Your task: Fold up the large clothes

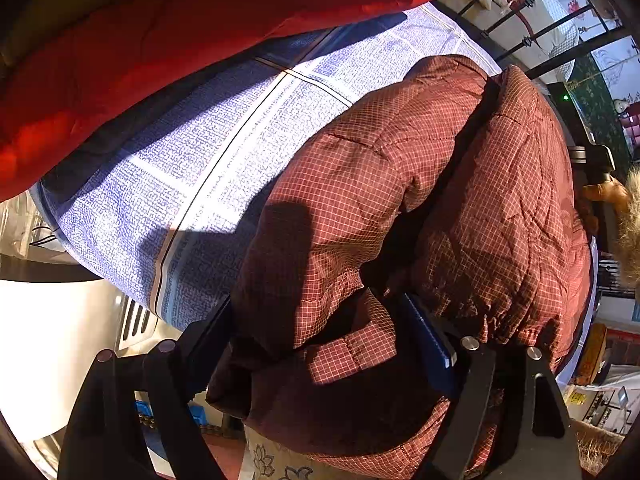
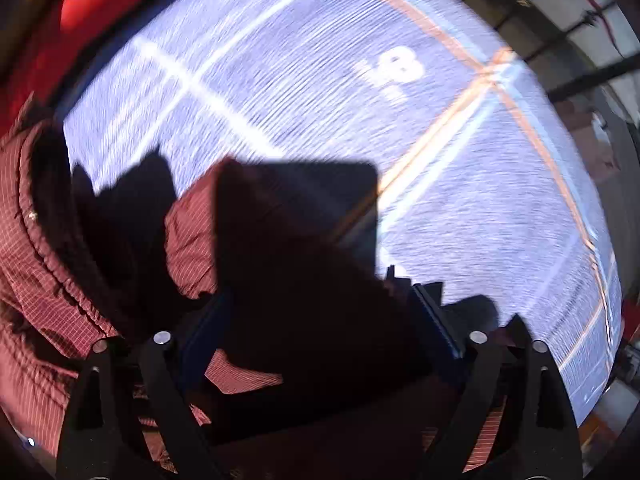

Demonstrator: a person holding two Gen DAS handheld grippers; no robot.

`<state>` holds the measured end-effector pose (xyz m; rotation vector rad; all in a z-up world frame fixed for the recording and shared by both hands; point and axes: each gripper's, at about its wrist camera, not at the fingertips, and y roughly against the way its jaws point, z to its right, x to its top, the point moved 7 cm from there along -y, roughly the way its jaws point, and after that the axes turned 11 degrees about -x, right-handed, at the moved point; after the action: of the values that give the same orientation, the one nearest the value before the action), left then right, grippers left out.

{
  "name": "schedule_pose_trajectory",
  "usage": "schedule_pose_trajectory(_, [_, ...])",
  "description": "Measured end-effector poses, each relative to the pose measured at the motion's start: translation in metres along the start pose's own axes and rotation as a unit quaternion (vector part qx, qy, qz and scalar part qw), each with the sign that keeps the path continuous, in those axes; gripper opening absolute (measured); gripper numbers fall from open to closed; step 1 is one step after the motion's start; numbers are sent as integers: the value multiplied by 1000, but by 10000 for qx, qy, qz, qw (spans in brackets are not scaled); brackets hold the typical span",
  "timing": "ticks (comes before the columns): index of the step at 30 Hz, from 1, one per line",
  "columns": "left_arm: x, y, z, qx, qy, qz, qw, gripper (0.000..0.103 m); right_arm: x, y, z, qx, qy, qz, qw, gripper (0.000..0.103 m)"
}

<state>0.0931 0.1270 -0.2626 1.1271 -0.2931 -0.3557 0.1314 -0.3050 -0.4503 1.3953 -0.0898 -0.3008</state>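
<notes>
A maroon checked padded jacket (image 1: 420, 184) lies on a bed with a blue-and-white patterned sheet (image 1: 224, 148). My left gripper (image 1: 320, 344) has its jaws wide apart with jacket fabric bunched between them; no pinch shows. In the right wrist view the same jacket (image 2: 36, 248) lies at the left, and a fold of it fills the gap of my right gripper (image 2: 320, 320), whose jaws also stand wide. That view is motion-blurred, and shadow hides the fabric between the fingers.
A red padded garment (image 1: 168, 52) lies at the far side of the bed. A black metal railing (image 1: 532, 36) runs behind the bed. A white appliance (image 1: 48, 344) stands at the lower left. A fur-trimmed item (image 1: 628, 224) sits at the right edge.
</notes>
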Motion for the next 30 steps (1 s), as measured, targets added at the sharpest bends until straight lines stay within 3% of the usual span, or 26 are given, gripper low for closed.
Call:
schedule_pose_trajectory(1, [0,-2,0,8,11,-10,10000,75,-2,1,-10,134,97,9,9999,48])
schedule_pose_trajectory(2, [-2,-1,0,16,24,-11,10000,70,-6,3,-20,281,234,-32,9993,4])
schedule_pose_trajectory(4, [-2,-4,1,48,37,-69,10000,58,-15,11,-31,-10,624,88,9980,2])
schedule_pose_trajectory(6, [0,-3,7,208,-76,-101,9997,46,-22,31,-29,8,560,386,9977,1])
schedule_pose_trajectory(8, [0,3,17,333,-310,-64,9989,35,-34,64,-6,258,-78,755,9968,1])
schedule_pose_trajectory(10, [7,9,32,529,-646,-6,9965,27,-55,94,34,213,-827,1026,9911,0])
schedule_pose_trajectory(13, [22,18,57,665,-1102,109,9916,21,-105,132,115,150,-2042,1417,9685,0])
schedule_pose_trajectory(17, [60,39,117,591,-1865,430,9797,14,-190,185,226,-238,-3456,1913,9184,0])
schedule_pose_trajectory(19, [83,47,156,476,-2258,604,9711,12,-233,212,278,-550,-4026,2179,8874,0])
schedule_pose_trajectory(22, [107,57,213,319,-2740,843,9575,11,-320,264,341,-1145,-4847,2540,8291,0])
schedule_pose_trajectory(25, [123,73,269,153,-3137,1177,9421,9,-405,308,383,-1705,-5441,2687,7763,0])
schedule_pose_trajectory(28, [128,94,304,-164,-3200,1523,9350,6,-476,327,394,-2031,-5868,2643,7380,0])
schedule_pose_trajectory(30, [129,101,308,12,-3269,1772,9283,0,-519,330,396,-2395,-5993,2534,7206,0])
